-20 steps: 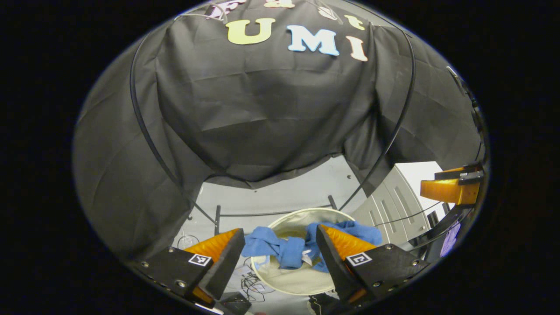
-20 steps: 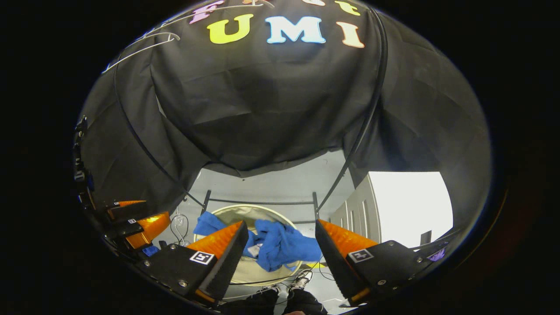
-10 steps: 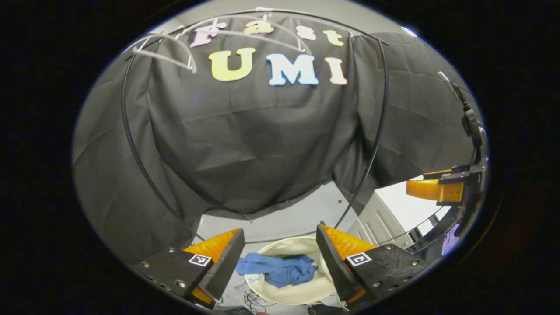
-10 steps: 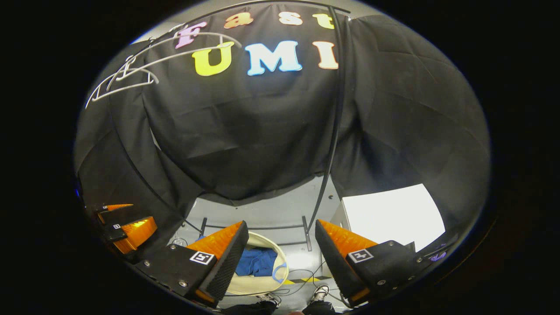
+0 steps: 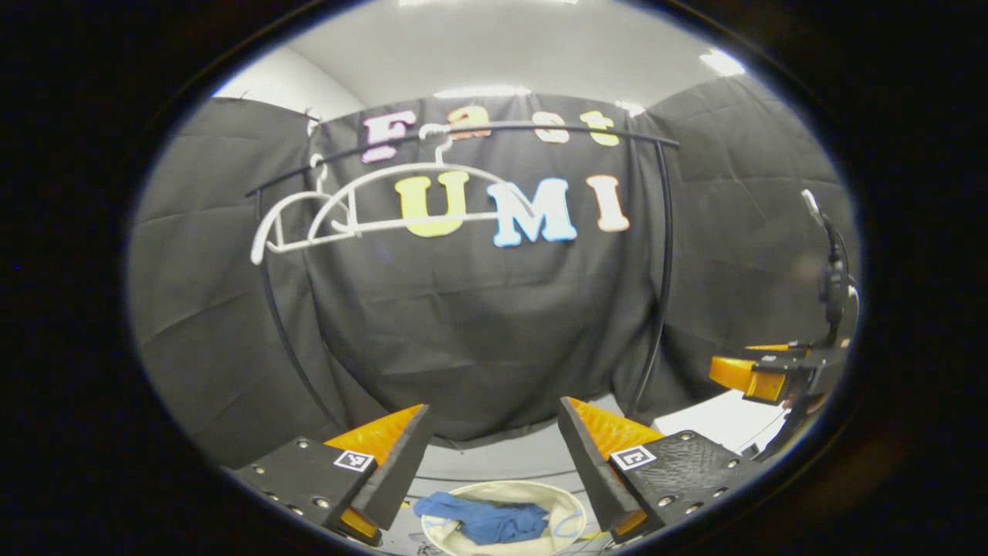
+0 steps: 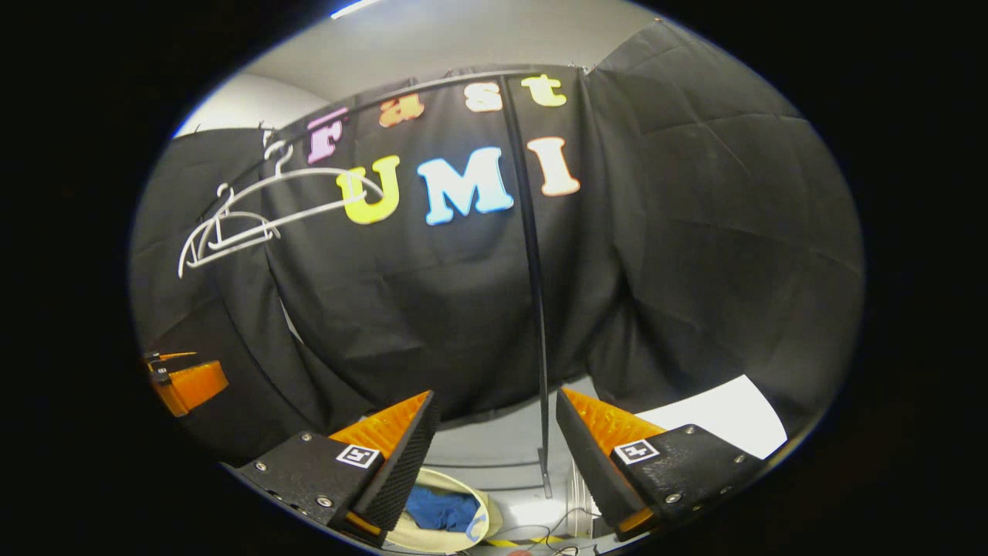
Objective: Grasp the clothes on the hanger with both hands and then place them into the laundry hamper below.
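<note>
Both grippers are hanging wide open with nothing in them. The left gripper (image 5: 494, 452) is pointing at the booth wall, and the right gripper (image 6: 498, 452) is doing the same from its own angle. In the left gripper view the right one is also poking in at about 3 o'clock, and in the right gripper view the left one is sitting at about 9 o'clock.

The cloth (image 5: 482, 521) is lying bunched up inside the hamper (image 5: 567, 513), down at 6 o'clock between the left fingers. The right gripper view is showing the same blue heap at around 7 o'clock, just past its left finger. So I'm reading the drop as done.

Up at 10 to 11 o'clock two hangers (image 5: 386, 205) are dangling bare on the rail (image 5: 540, 130).

Handling-wise it's looking like soft, light fabric, floppy and crumpling wherever it lands, nothing fragile about it. It's probably a bit slidey off a smooth hanger, too. If anyone's going back in for it, I'd be pinching a thick fold on top of the heap rather than a loose edge, one gripper per side so it isn't trailing over the rim.
</note>
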`<state>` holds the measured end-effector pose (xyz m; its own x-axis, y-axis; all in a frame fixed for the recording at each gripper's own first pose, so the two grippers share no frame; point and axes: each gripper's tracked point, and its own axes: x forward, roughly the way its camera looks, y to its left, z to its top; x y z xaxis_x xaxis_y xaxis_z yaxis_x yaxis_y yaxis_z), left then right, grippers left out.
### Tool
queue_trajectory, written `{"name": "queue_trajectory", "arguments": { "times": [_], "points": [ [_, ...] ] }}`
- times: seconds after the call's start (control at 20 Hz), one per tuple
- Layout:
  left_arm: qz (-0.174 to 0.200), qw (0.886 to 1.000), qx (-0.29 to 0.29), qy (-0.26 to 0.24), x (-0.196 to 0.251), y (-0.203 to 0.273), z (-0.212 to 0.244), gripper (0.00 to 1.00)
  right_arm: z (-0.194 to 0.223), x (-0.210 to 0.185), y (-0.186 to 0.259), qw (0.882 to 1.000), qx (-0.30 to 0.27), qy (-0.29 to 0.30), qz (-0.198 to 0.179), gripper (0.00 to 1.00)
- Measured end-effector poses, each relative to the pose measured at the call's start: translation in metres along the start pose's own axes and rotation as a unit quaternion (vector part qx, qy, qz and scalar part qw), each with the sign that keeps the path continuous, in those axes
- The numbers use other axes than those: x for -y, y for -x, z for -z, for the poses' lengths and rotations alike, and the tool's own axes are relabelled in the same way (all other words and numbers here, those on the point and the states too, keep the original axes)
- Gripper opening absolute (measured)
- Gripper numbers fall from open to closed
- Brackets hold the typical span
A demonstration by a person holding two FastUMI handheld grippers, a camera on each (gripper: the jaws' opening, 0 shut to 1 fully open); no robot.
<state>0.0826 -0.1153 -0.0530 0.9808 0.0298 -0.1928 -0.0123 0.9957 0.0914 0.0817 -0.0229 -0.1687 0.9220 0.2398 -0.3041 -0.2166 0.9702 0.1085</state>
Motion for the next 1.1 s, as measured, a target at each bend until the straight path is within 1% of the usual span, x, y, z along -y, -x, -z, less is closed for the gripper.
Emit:
{"name": "queue_trajectory", "arguments": {
  "times": [0.05,0.1,0.2,0.25,0.3,0.4,0.45,0.5,0.6,0.65,0.7,0.75,0.85,0.9,0.95,1.0,1.05,1.1],
  "points": [
    [-0.007,1.0,0.023,0.009,0.008,0.007,-0.019,0.94,-0.006,0.009,0.004,1.0,0.011,0.005,-0.005,0.92],
    [-0.012,0.999,0.045,0.016,0.015,0.017,-0.036,0.94,-0.013,0.016,0.008,1.0,0.021,0.012,-0.009,0.92],
    [-0.028,0.996,0.086,0.025,0.022,0.038,-0.069,0.94,-0.041,0.031,0.021,0.998,0.061,0.027,-0.006,0.95],
    [-0.034,0.994,0.102,0.03,0.024,0.045,-0.084,0.94,-0.055,0.033,0.026,0.996,0.08,0.03,-0.01,0.95],
    [-0.038,0.992,0.113,0.04,0.025,0.051,-0.094,0.94,-0.066,0.034,0.031,0.995,0.096,0.03,-0.014,0.99],
    [-0.037,0.989,0.127,0.067,0.026,0.059,-0.106,0.94,-0.089,0.036,0.043,0.991,0.126,0.032,-0.014,0.91],
    [-0.036,0.987,0.132,0.08,0.03,0.06,-0.107,0.94,-0.099,0.036,0.05,0.99,0.139,0.035,-0.014,0.95],
    [-0.038,0.986,0.138,0.087,0.027,0.065,-0.114,0.94,-0.109,0.035,0.056,0.988,0.15,0.039,-0.014,0.91],
    [-0.048,0.984,0.141,0.094,0.013,0.074,-0.121,0.94,-0.123,0.033,0.069,0.985,0.167,0.048,-0.01,0.91],
    [-0.051,0.984,0.139,0.097,0.007,0.075,-0.12,0.94,-0.129,0.032,0.074,0.984,0.172,0.049,-0.006,0.95],
    [-0.052,0.984,0.137,0.1,0.0,0.075,-0.121,0.94,-0.133,0.031,0.078,0.983,0.175,0.048,-0.004,0.95],
    [-0.055,0.984,0.136,0.104,-0.009,0.074,-0.119,0.94,-0.133,0.029,0.08,0.984,0.171,0.046,-0.002,0.91],
    [-0.07,0.983,0.131,0.108,-0.034,0.073,-0.114,0.94,-0.126,0.024,0.081,0.987,0.153,0.046,0.002,0.91],
    [-0.074,0.983,0.129,0.111,-0.045,0.073,-0.112,0.94,-0.124,0.022,0.081,0.988,0.146,0.049,0.008,0.95],
    [-0.076,0.982,0.128,0.112,-0.055,0.072,-0.111,0.94,-0.124,0.023,0.082,0.988,0.143,0.052,0.018,0.91],
    [-0.077,0.983,0.128,0.111,-0.063,0.074,-0.109,0.94,-0.124,0.023,0.082,0.988,0.141,0.054,0.024,0.91],
    [-0.077,0.983,0.129,0.107,-0.071,0.074,-0.106,0.94,-0.122,0.018,0.082,0.988,0.139,0.053,0.029,0.95],
    [-0.08,0.983,0.13,0.102,-0.079,0.076,-0.102,0.94,-0.121,0.015,0.082,0.989,0.138,0.051,0.031,0.91]
  ]
}}
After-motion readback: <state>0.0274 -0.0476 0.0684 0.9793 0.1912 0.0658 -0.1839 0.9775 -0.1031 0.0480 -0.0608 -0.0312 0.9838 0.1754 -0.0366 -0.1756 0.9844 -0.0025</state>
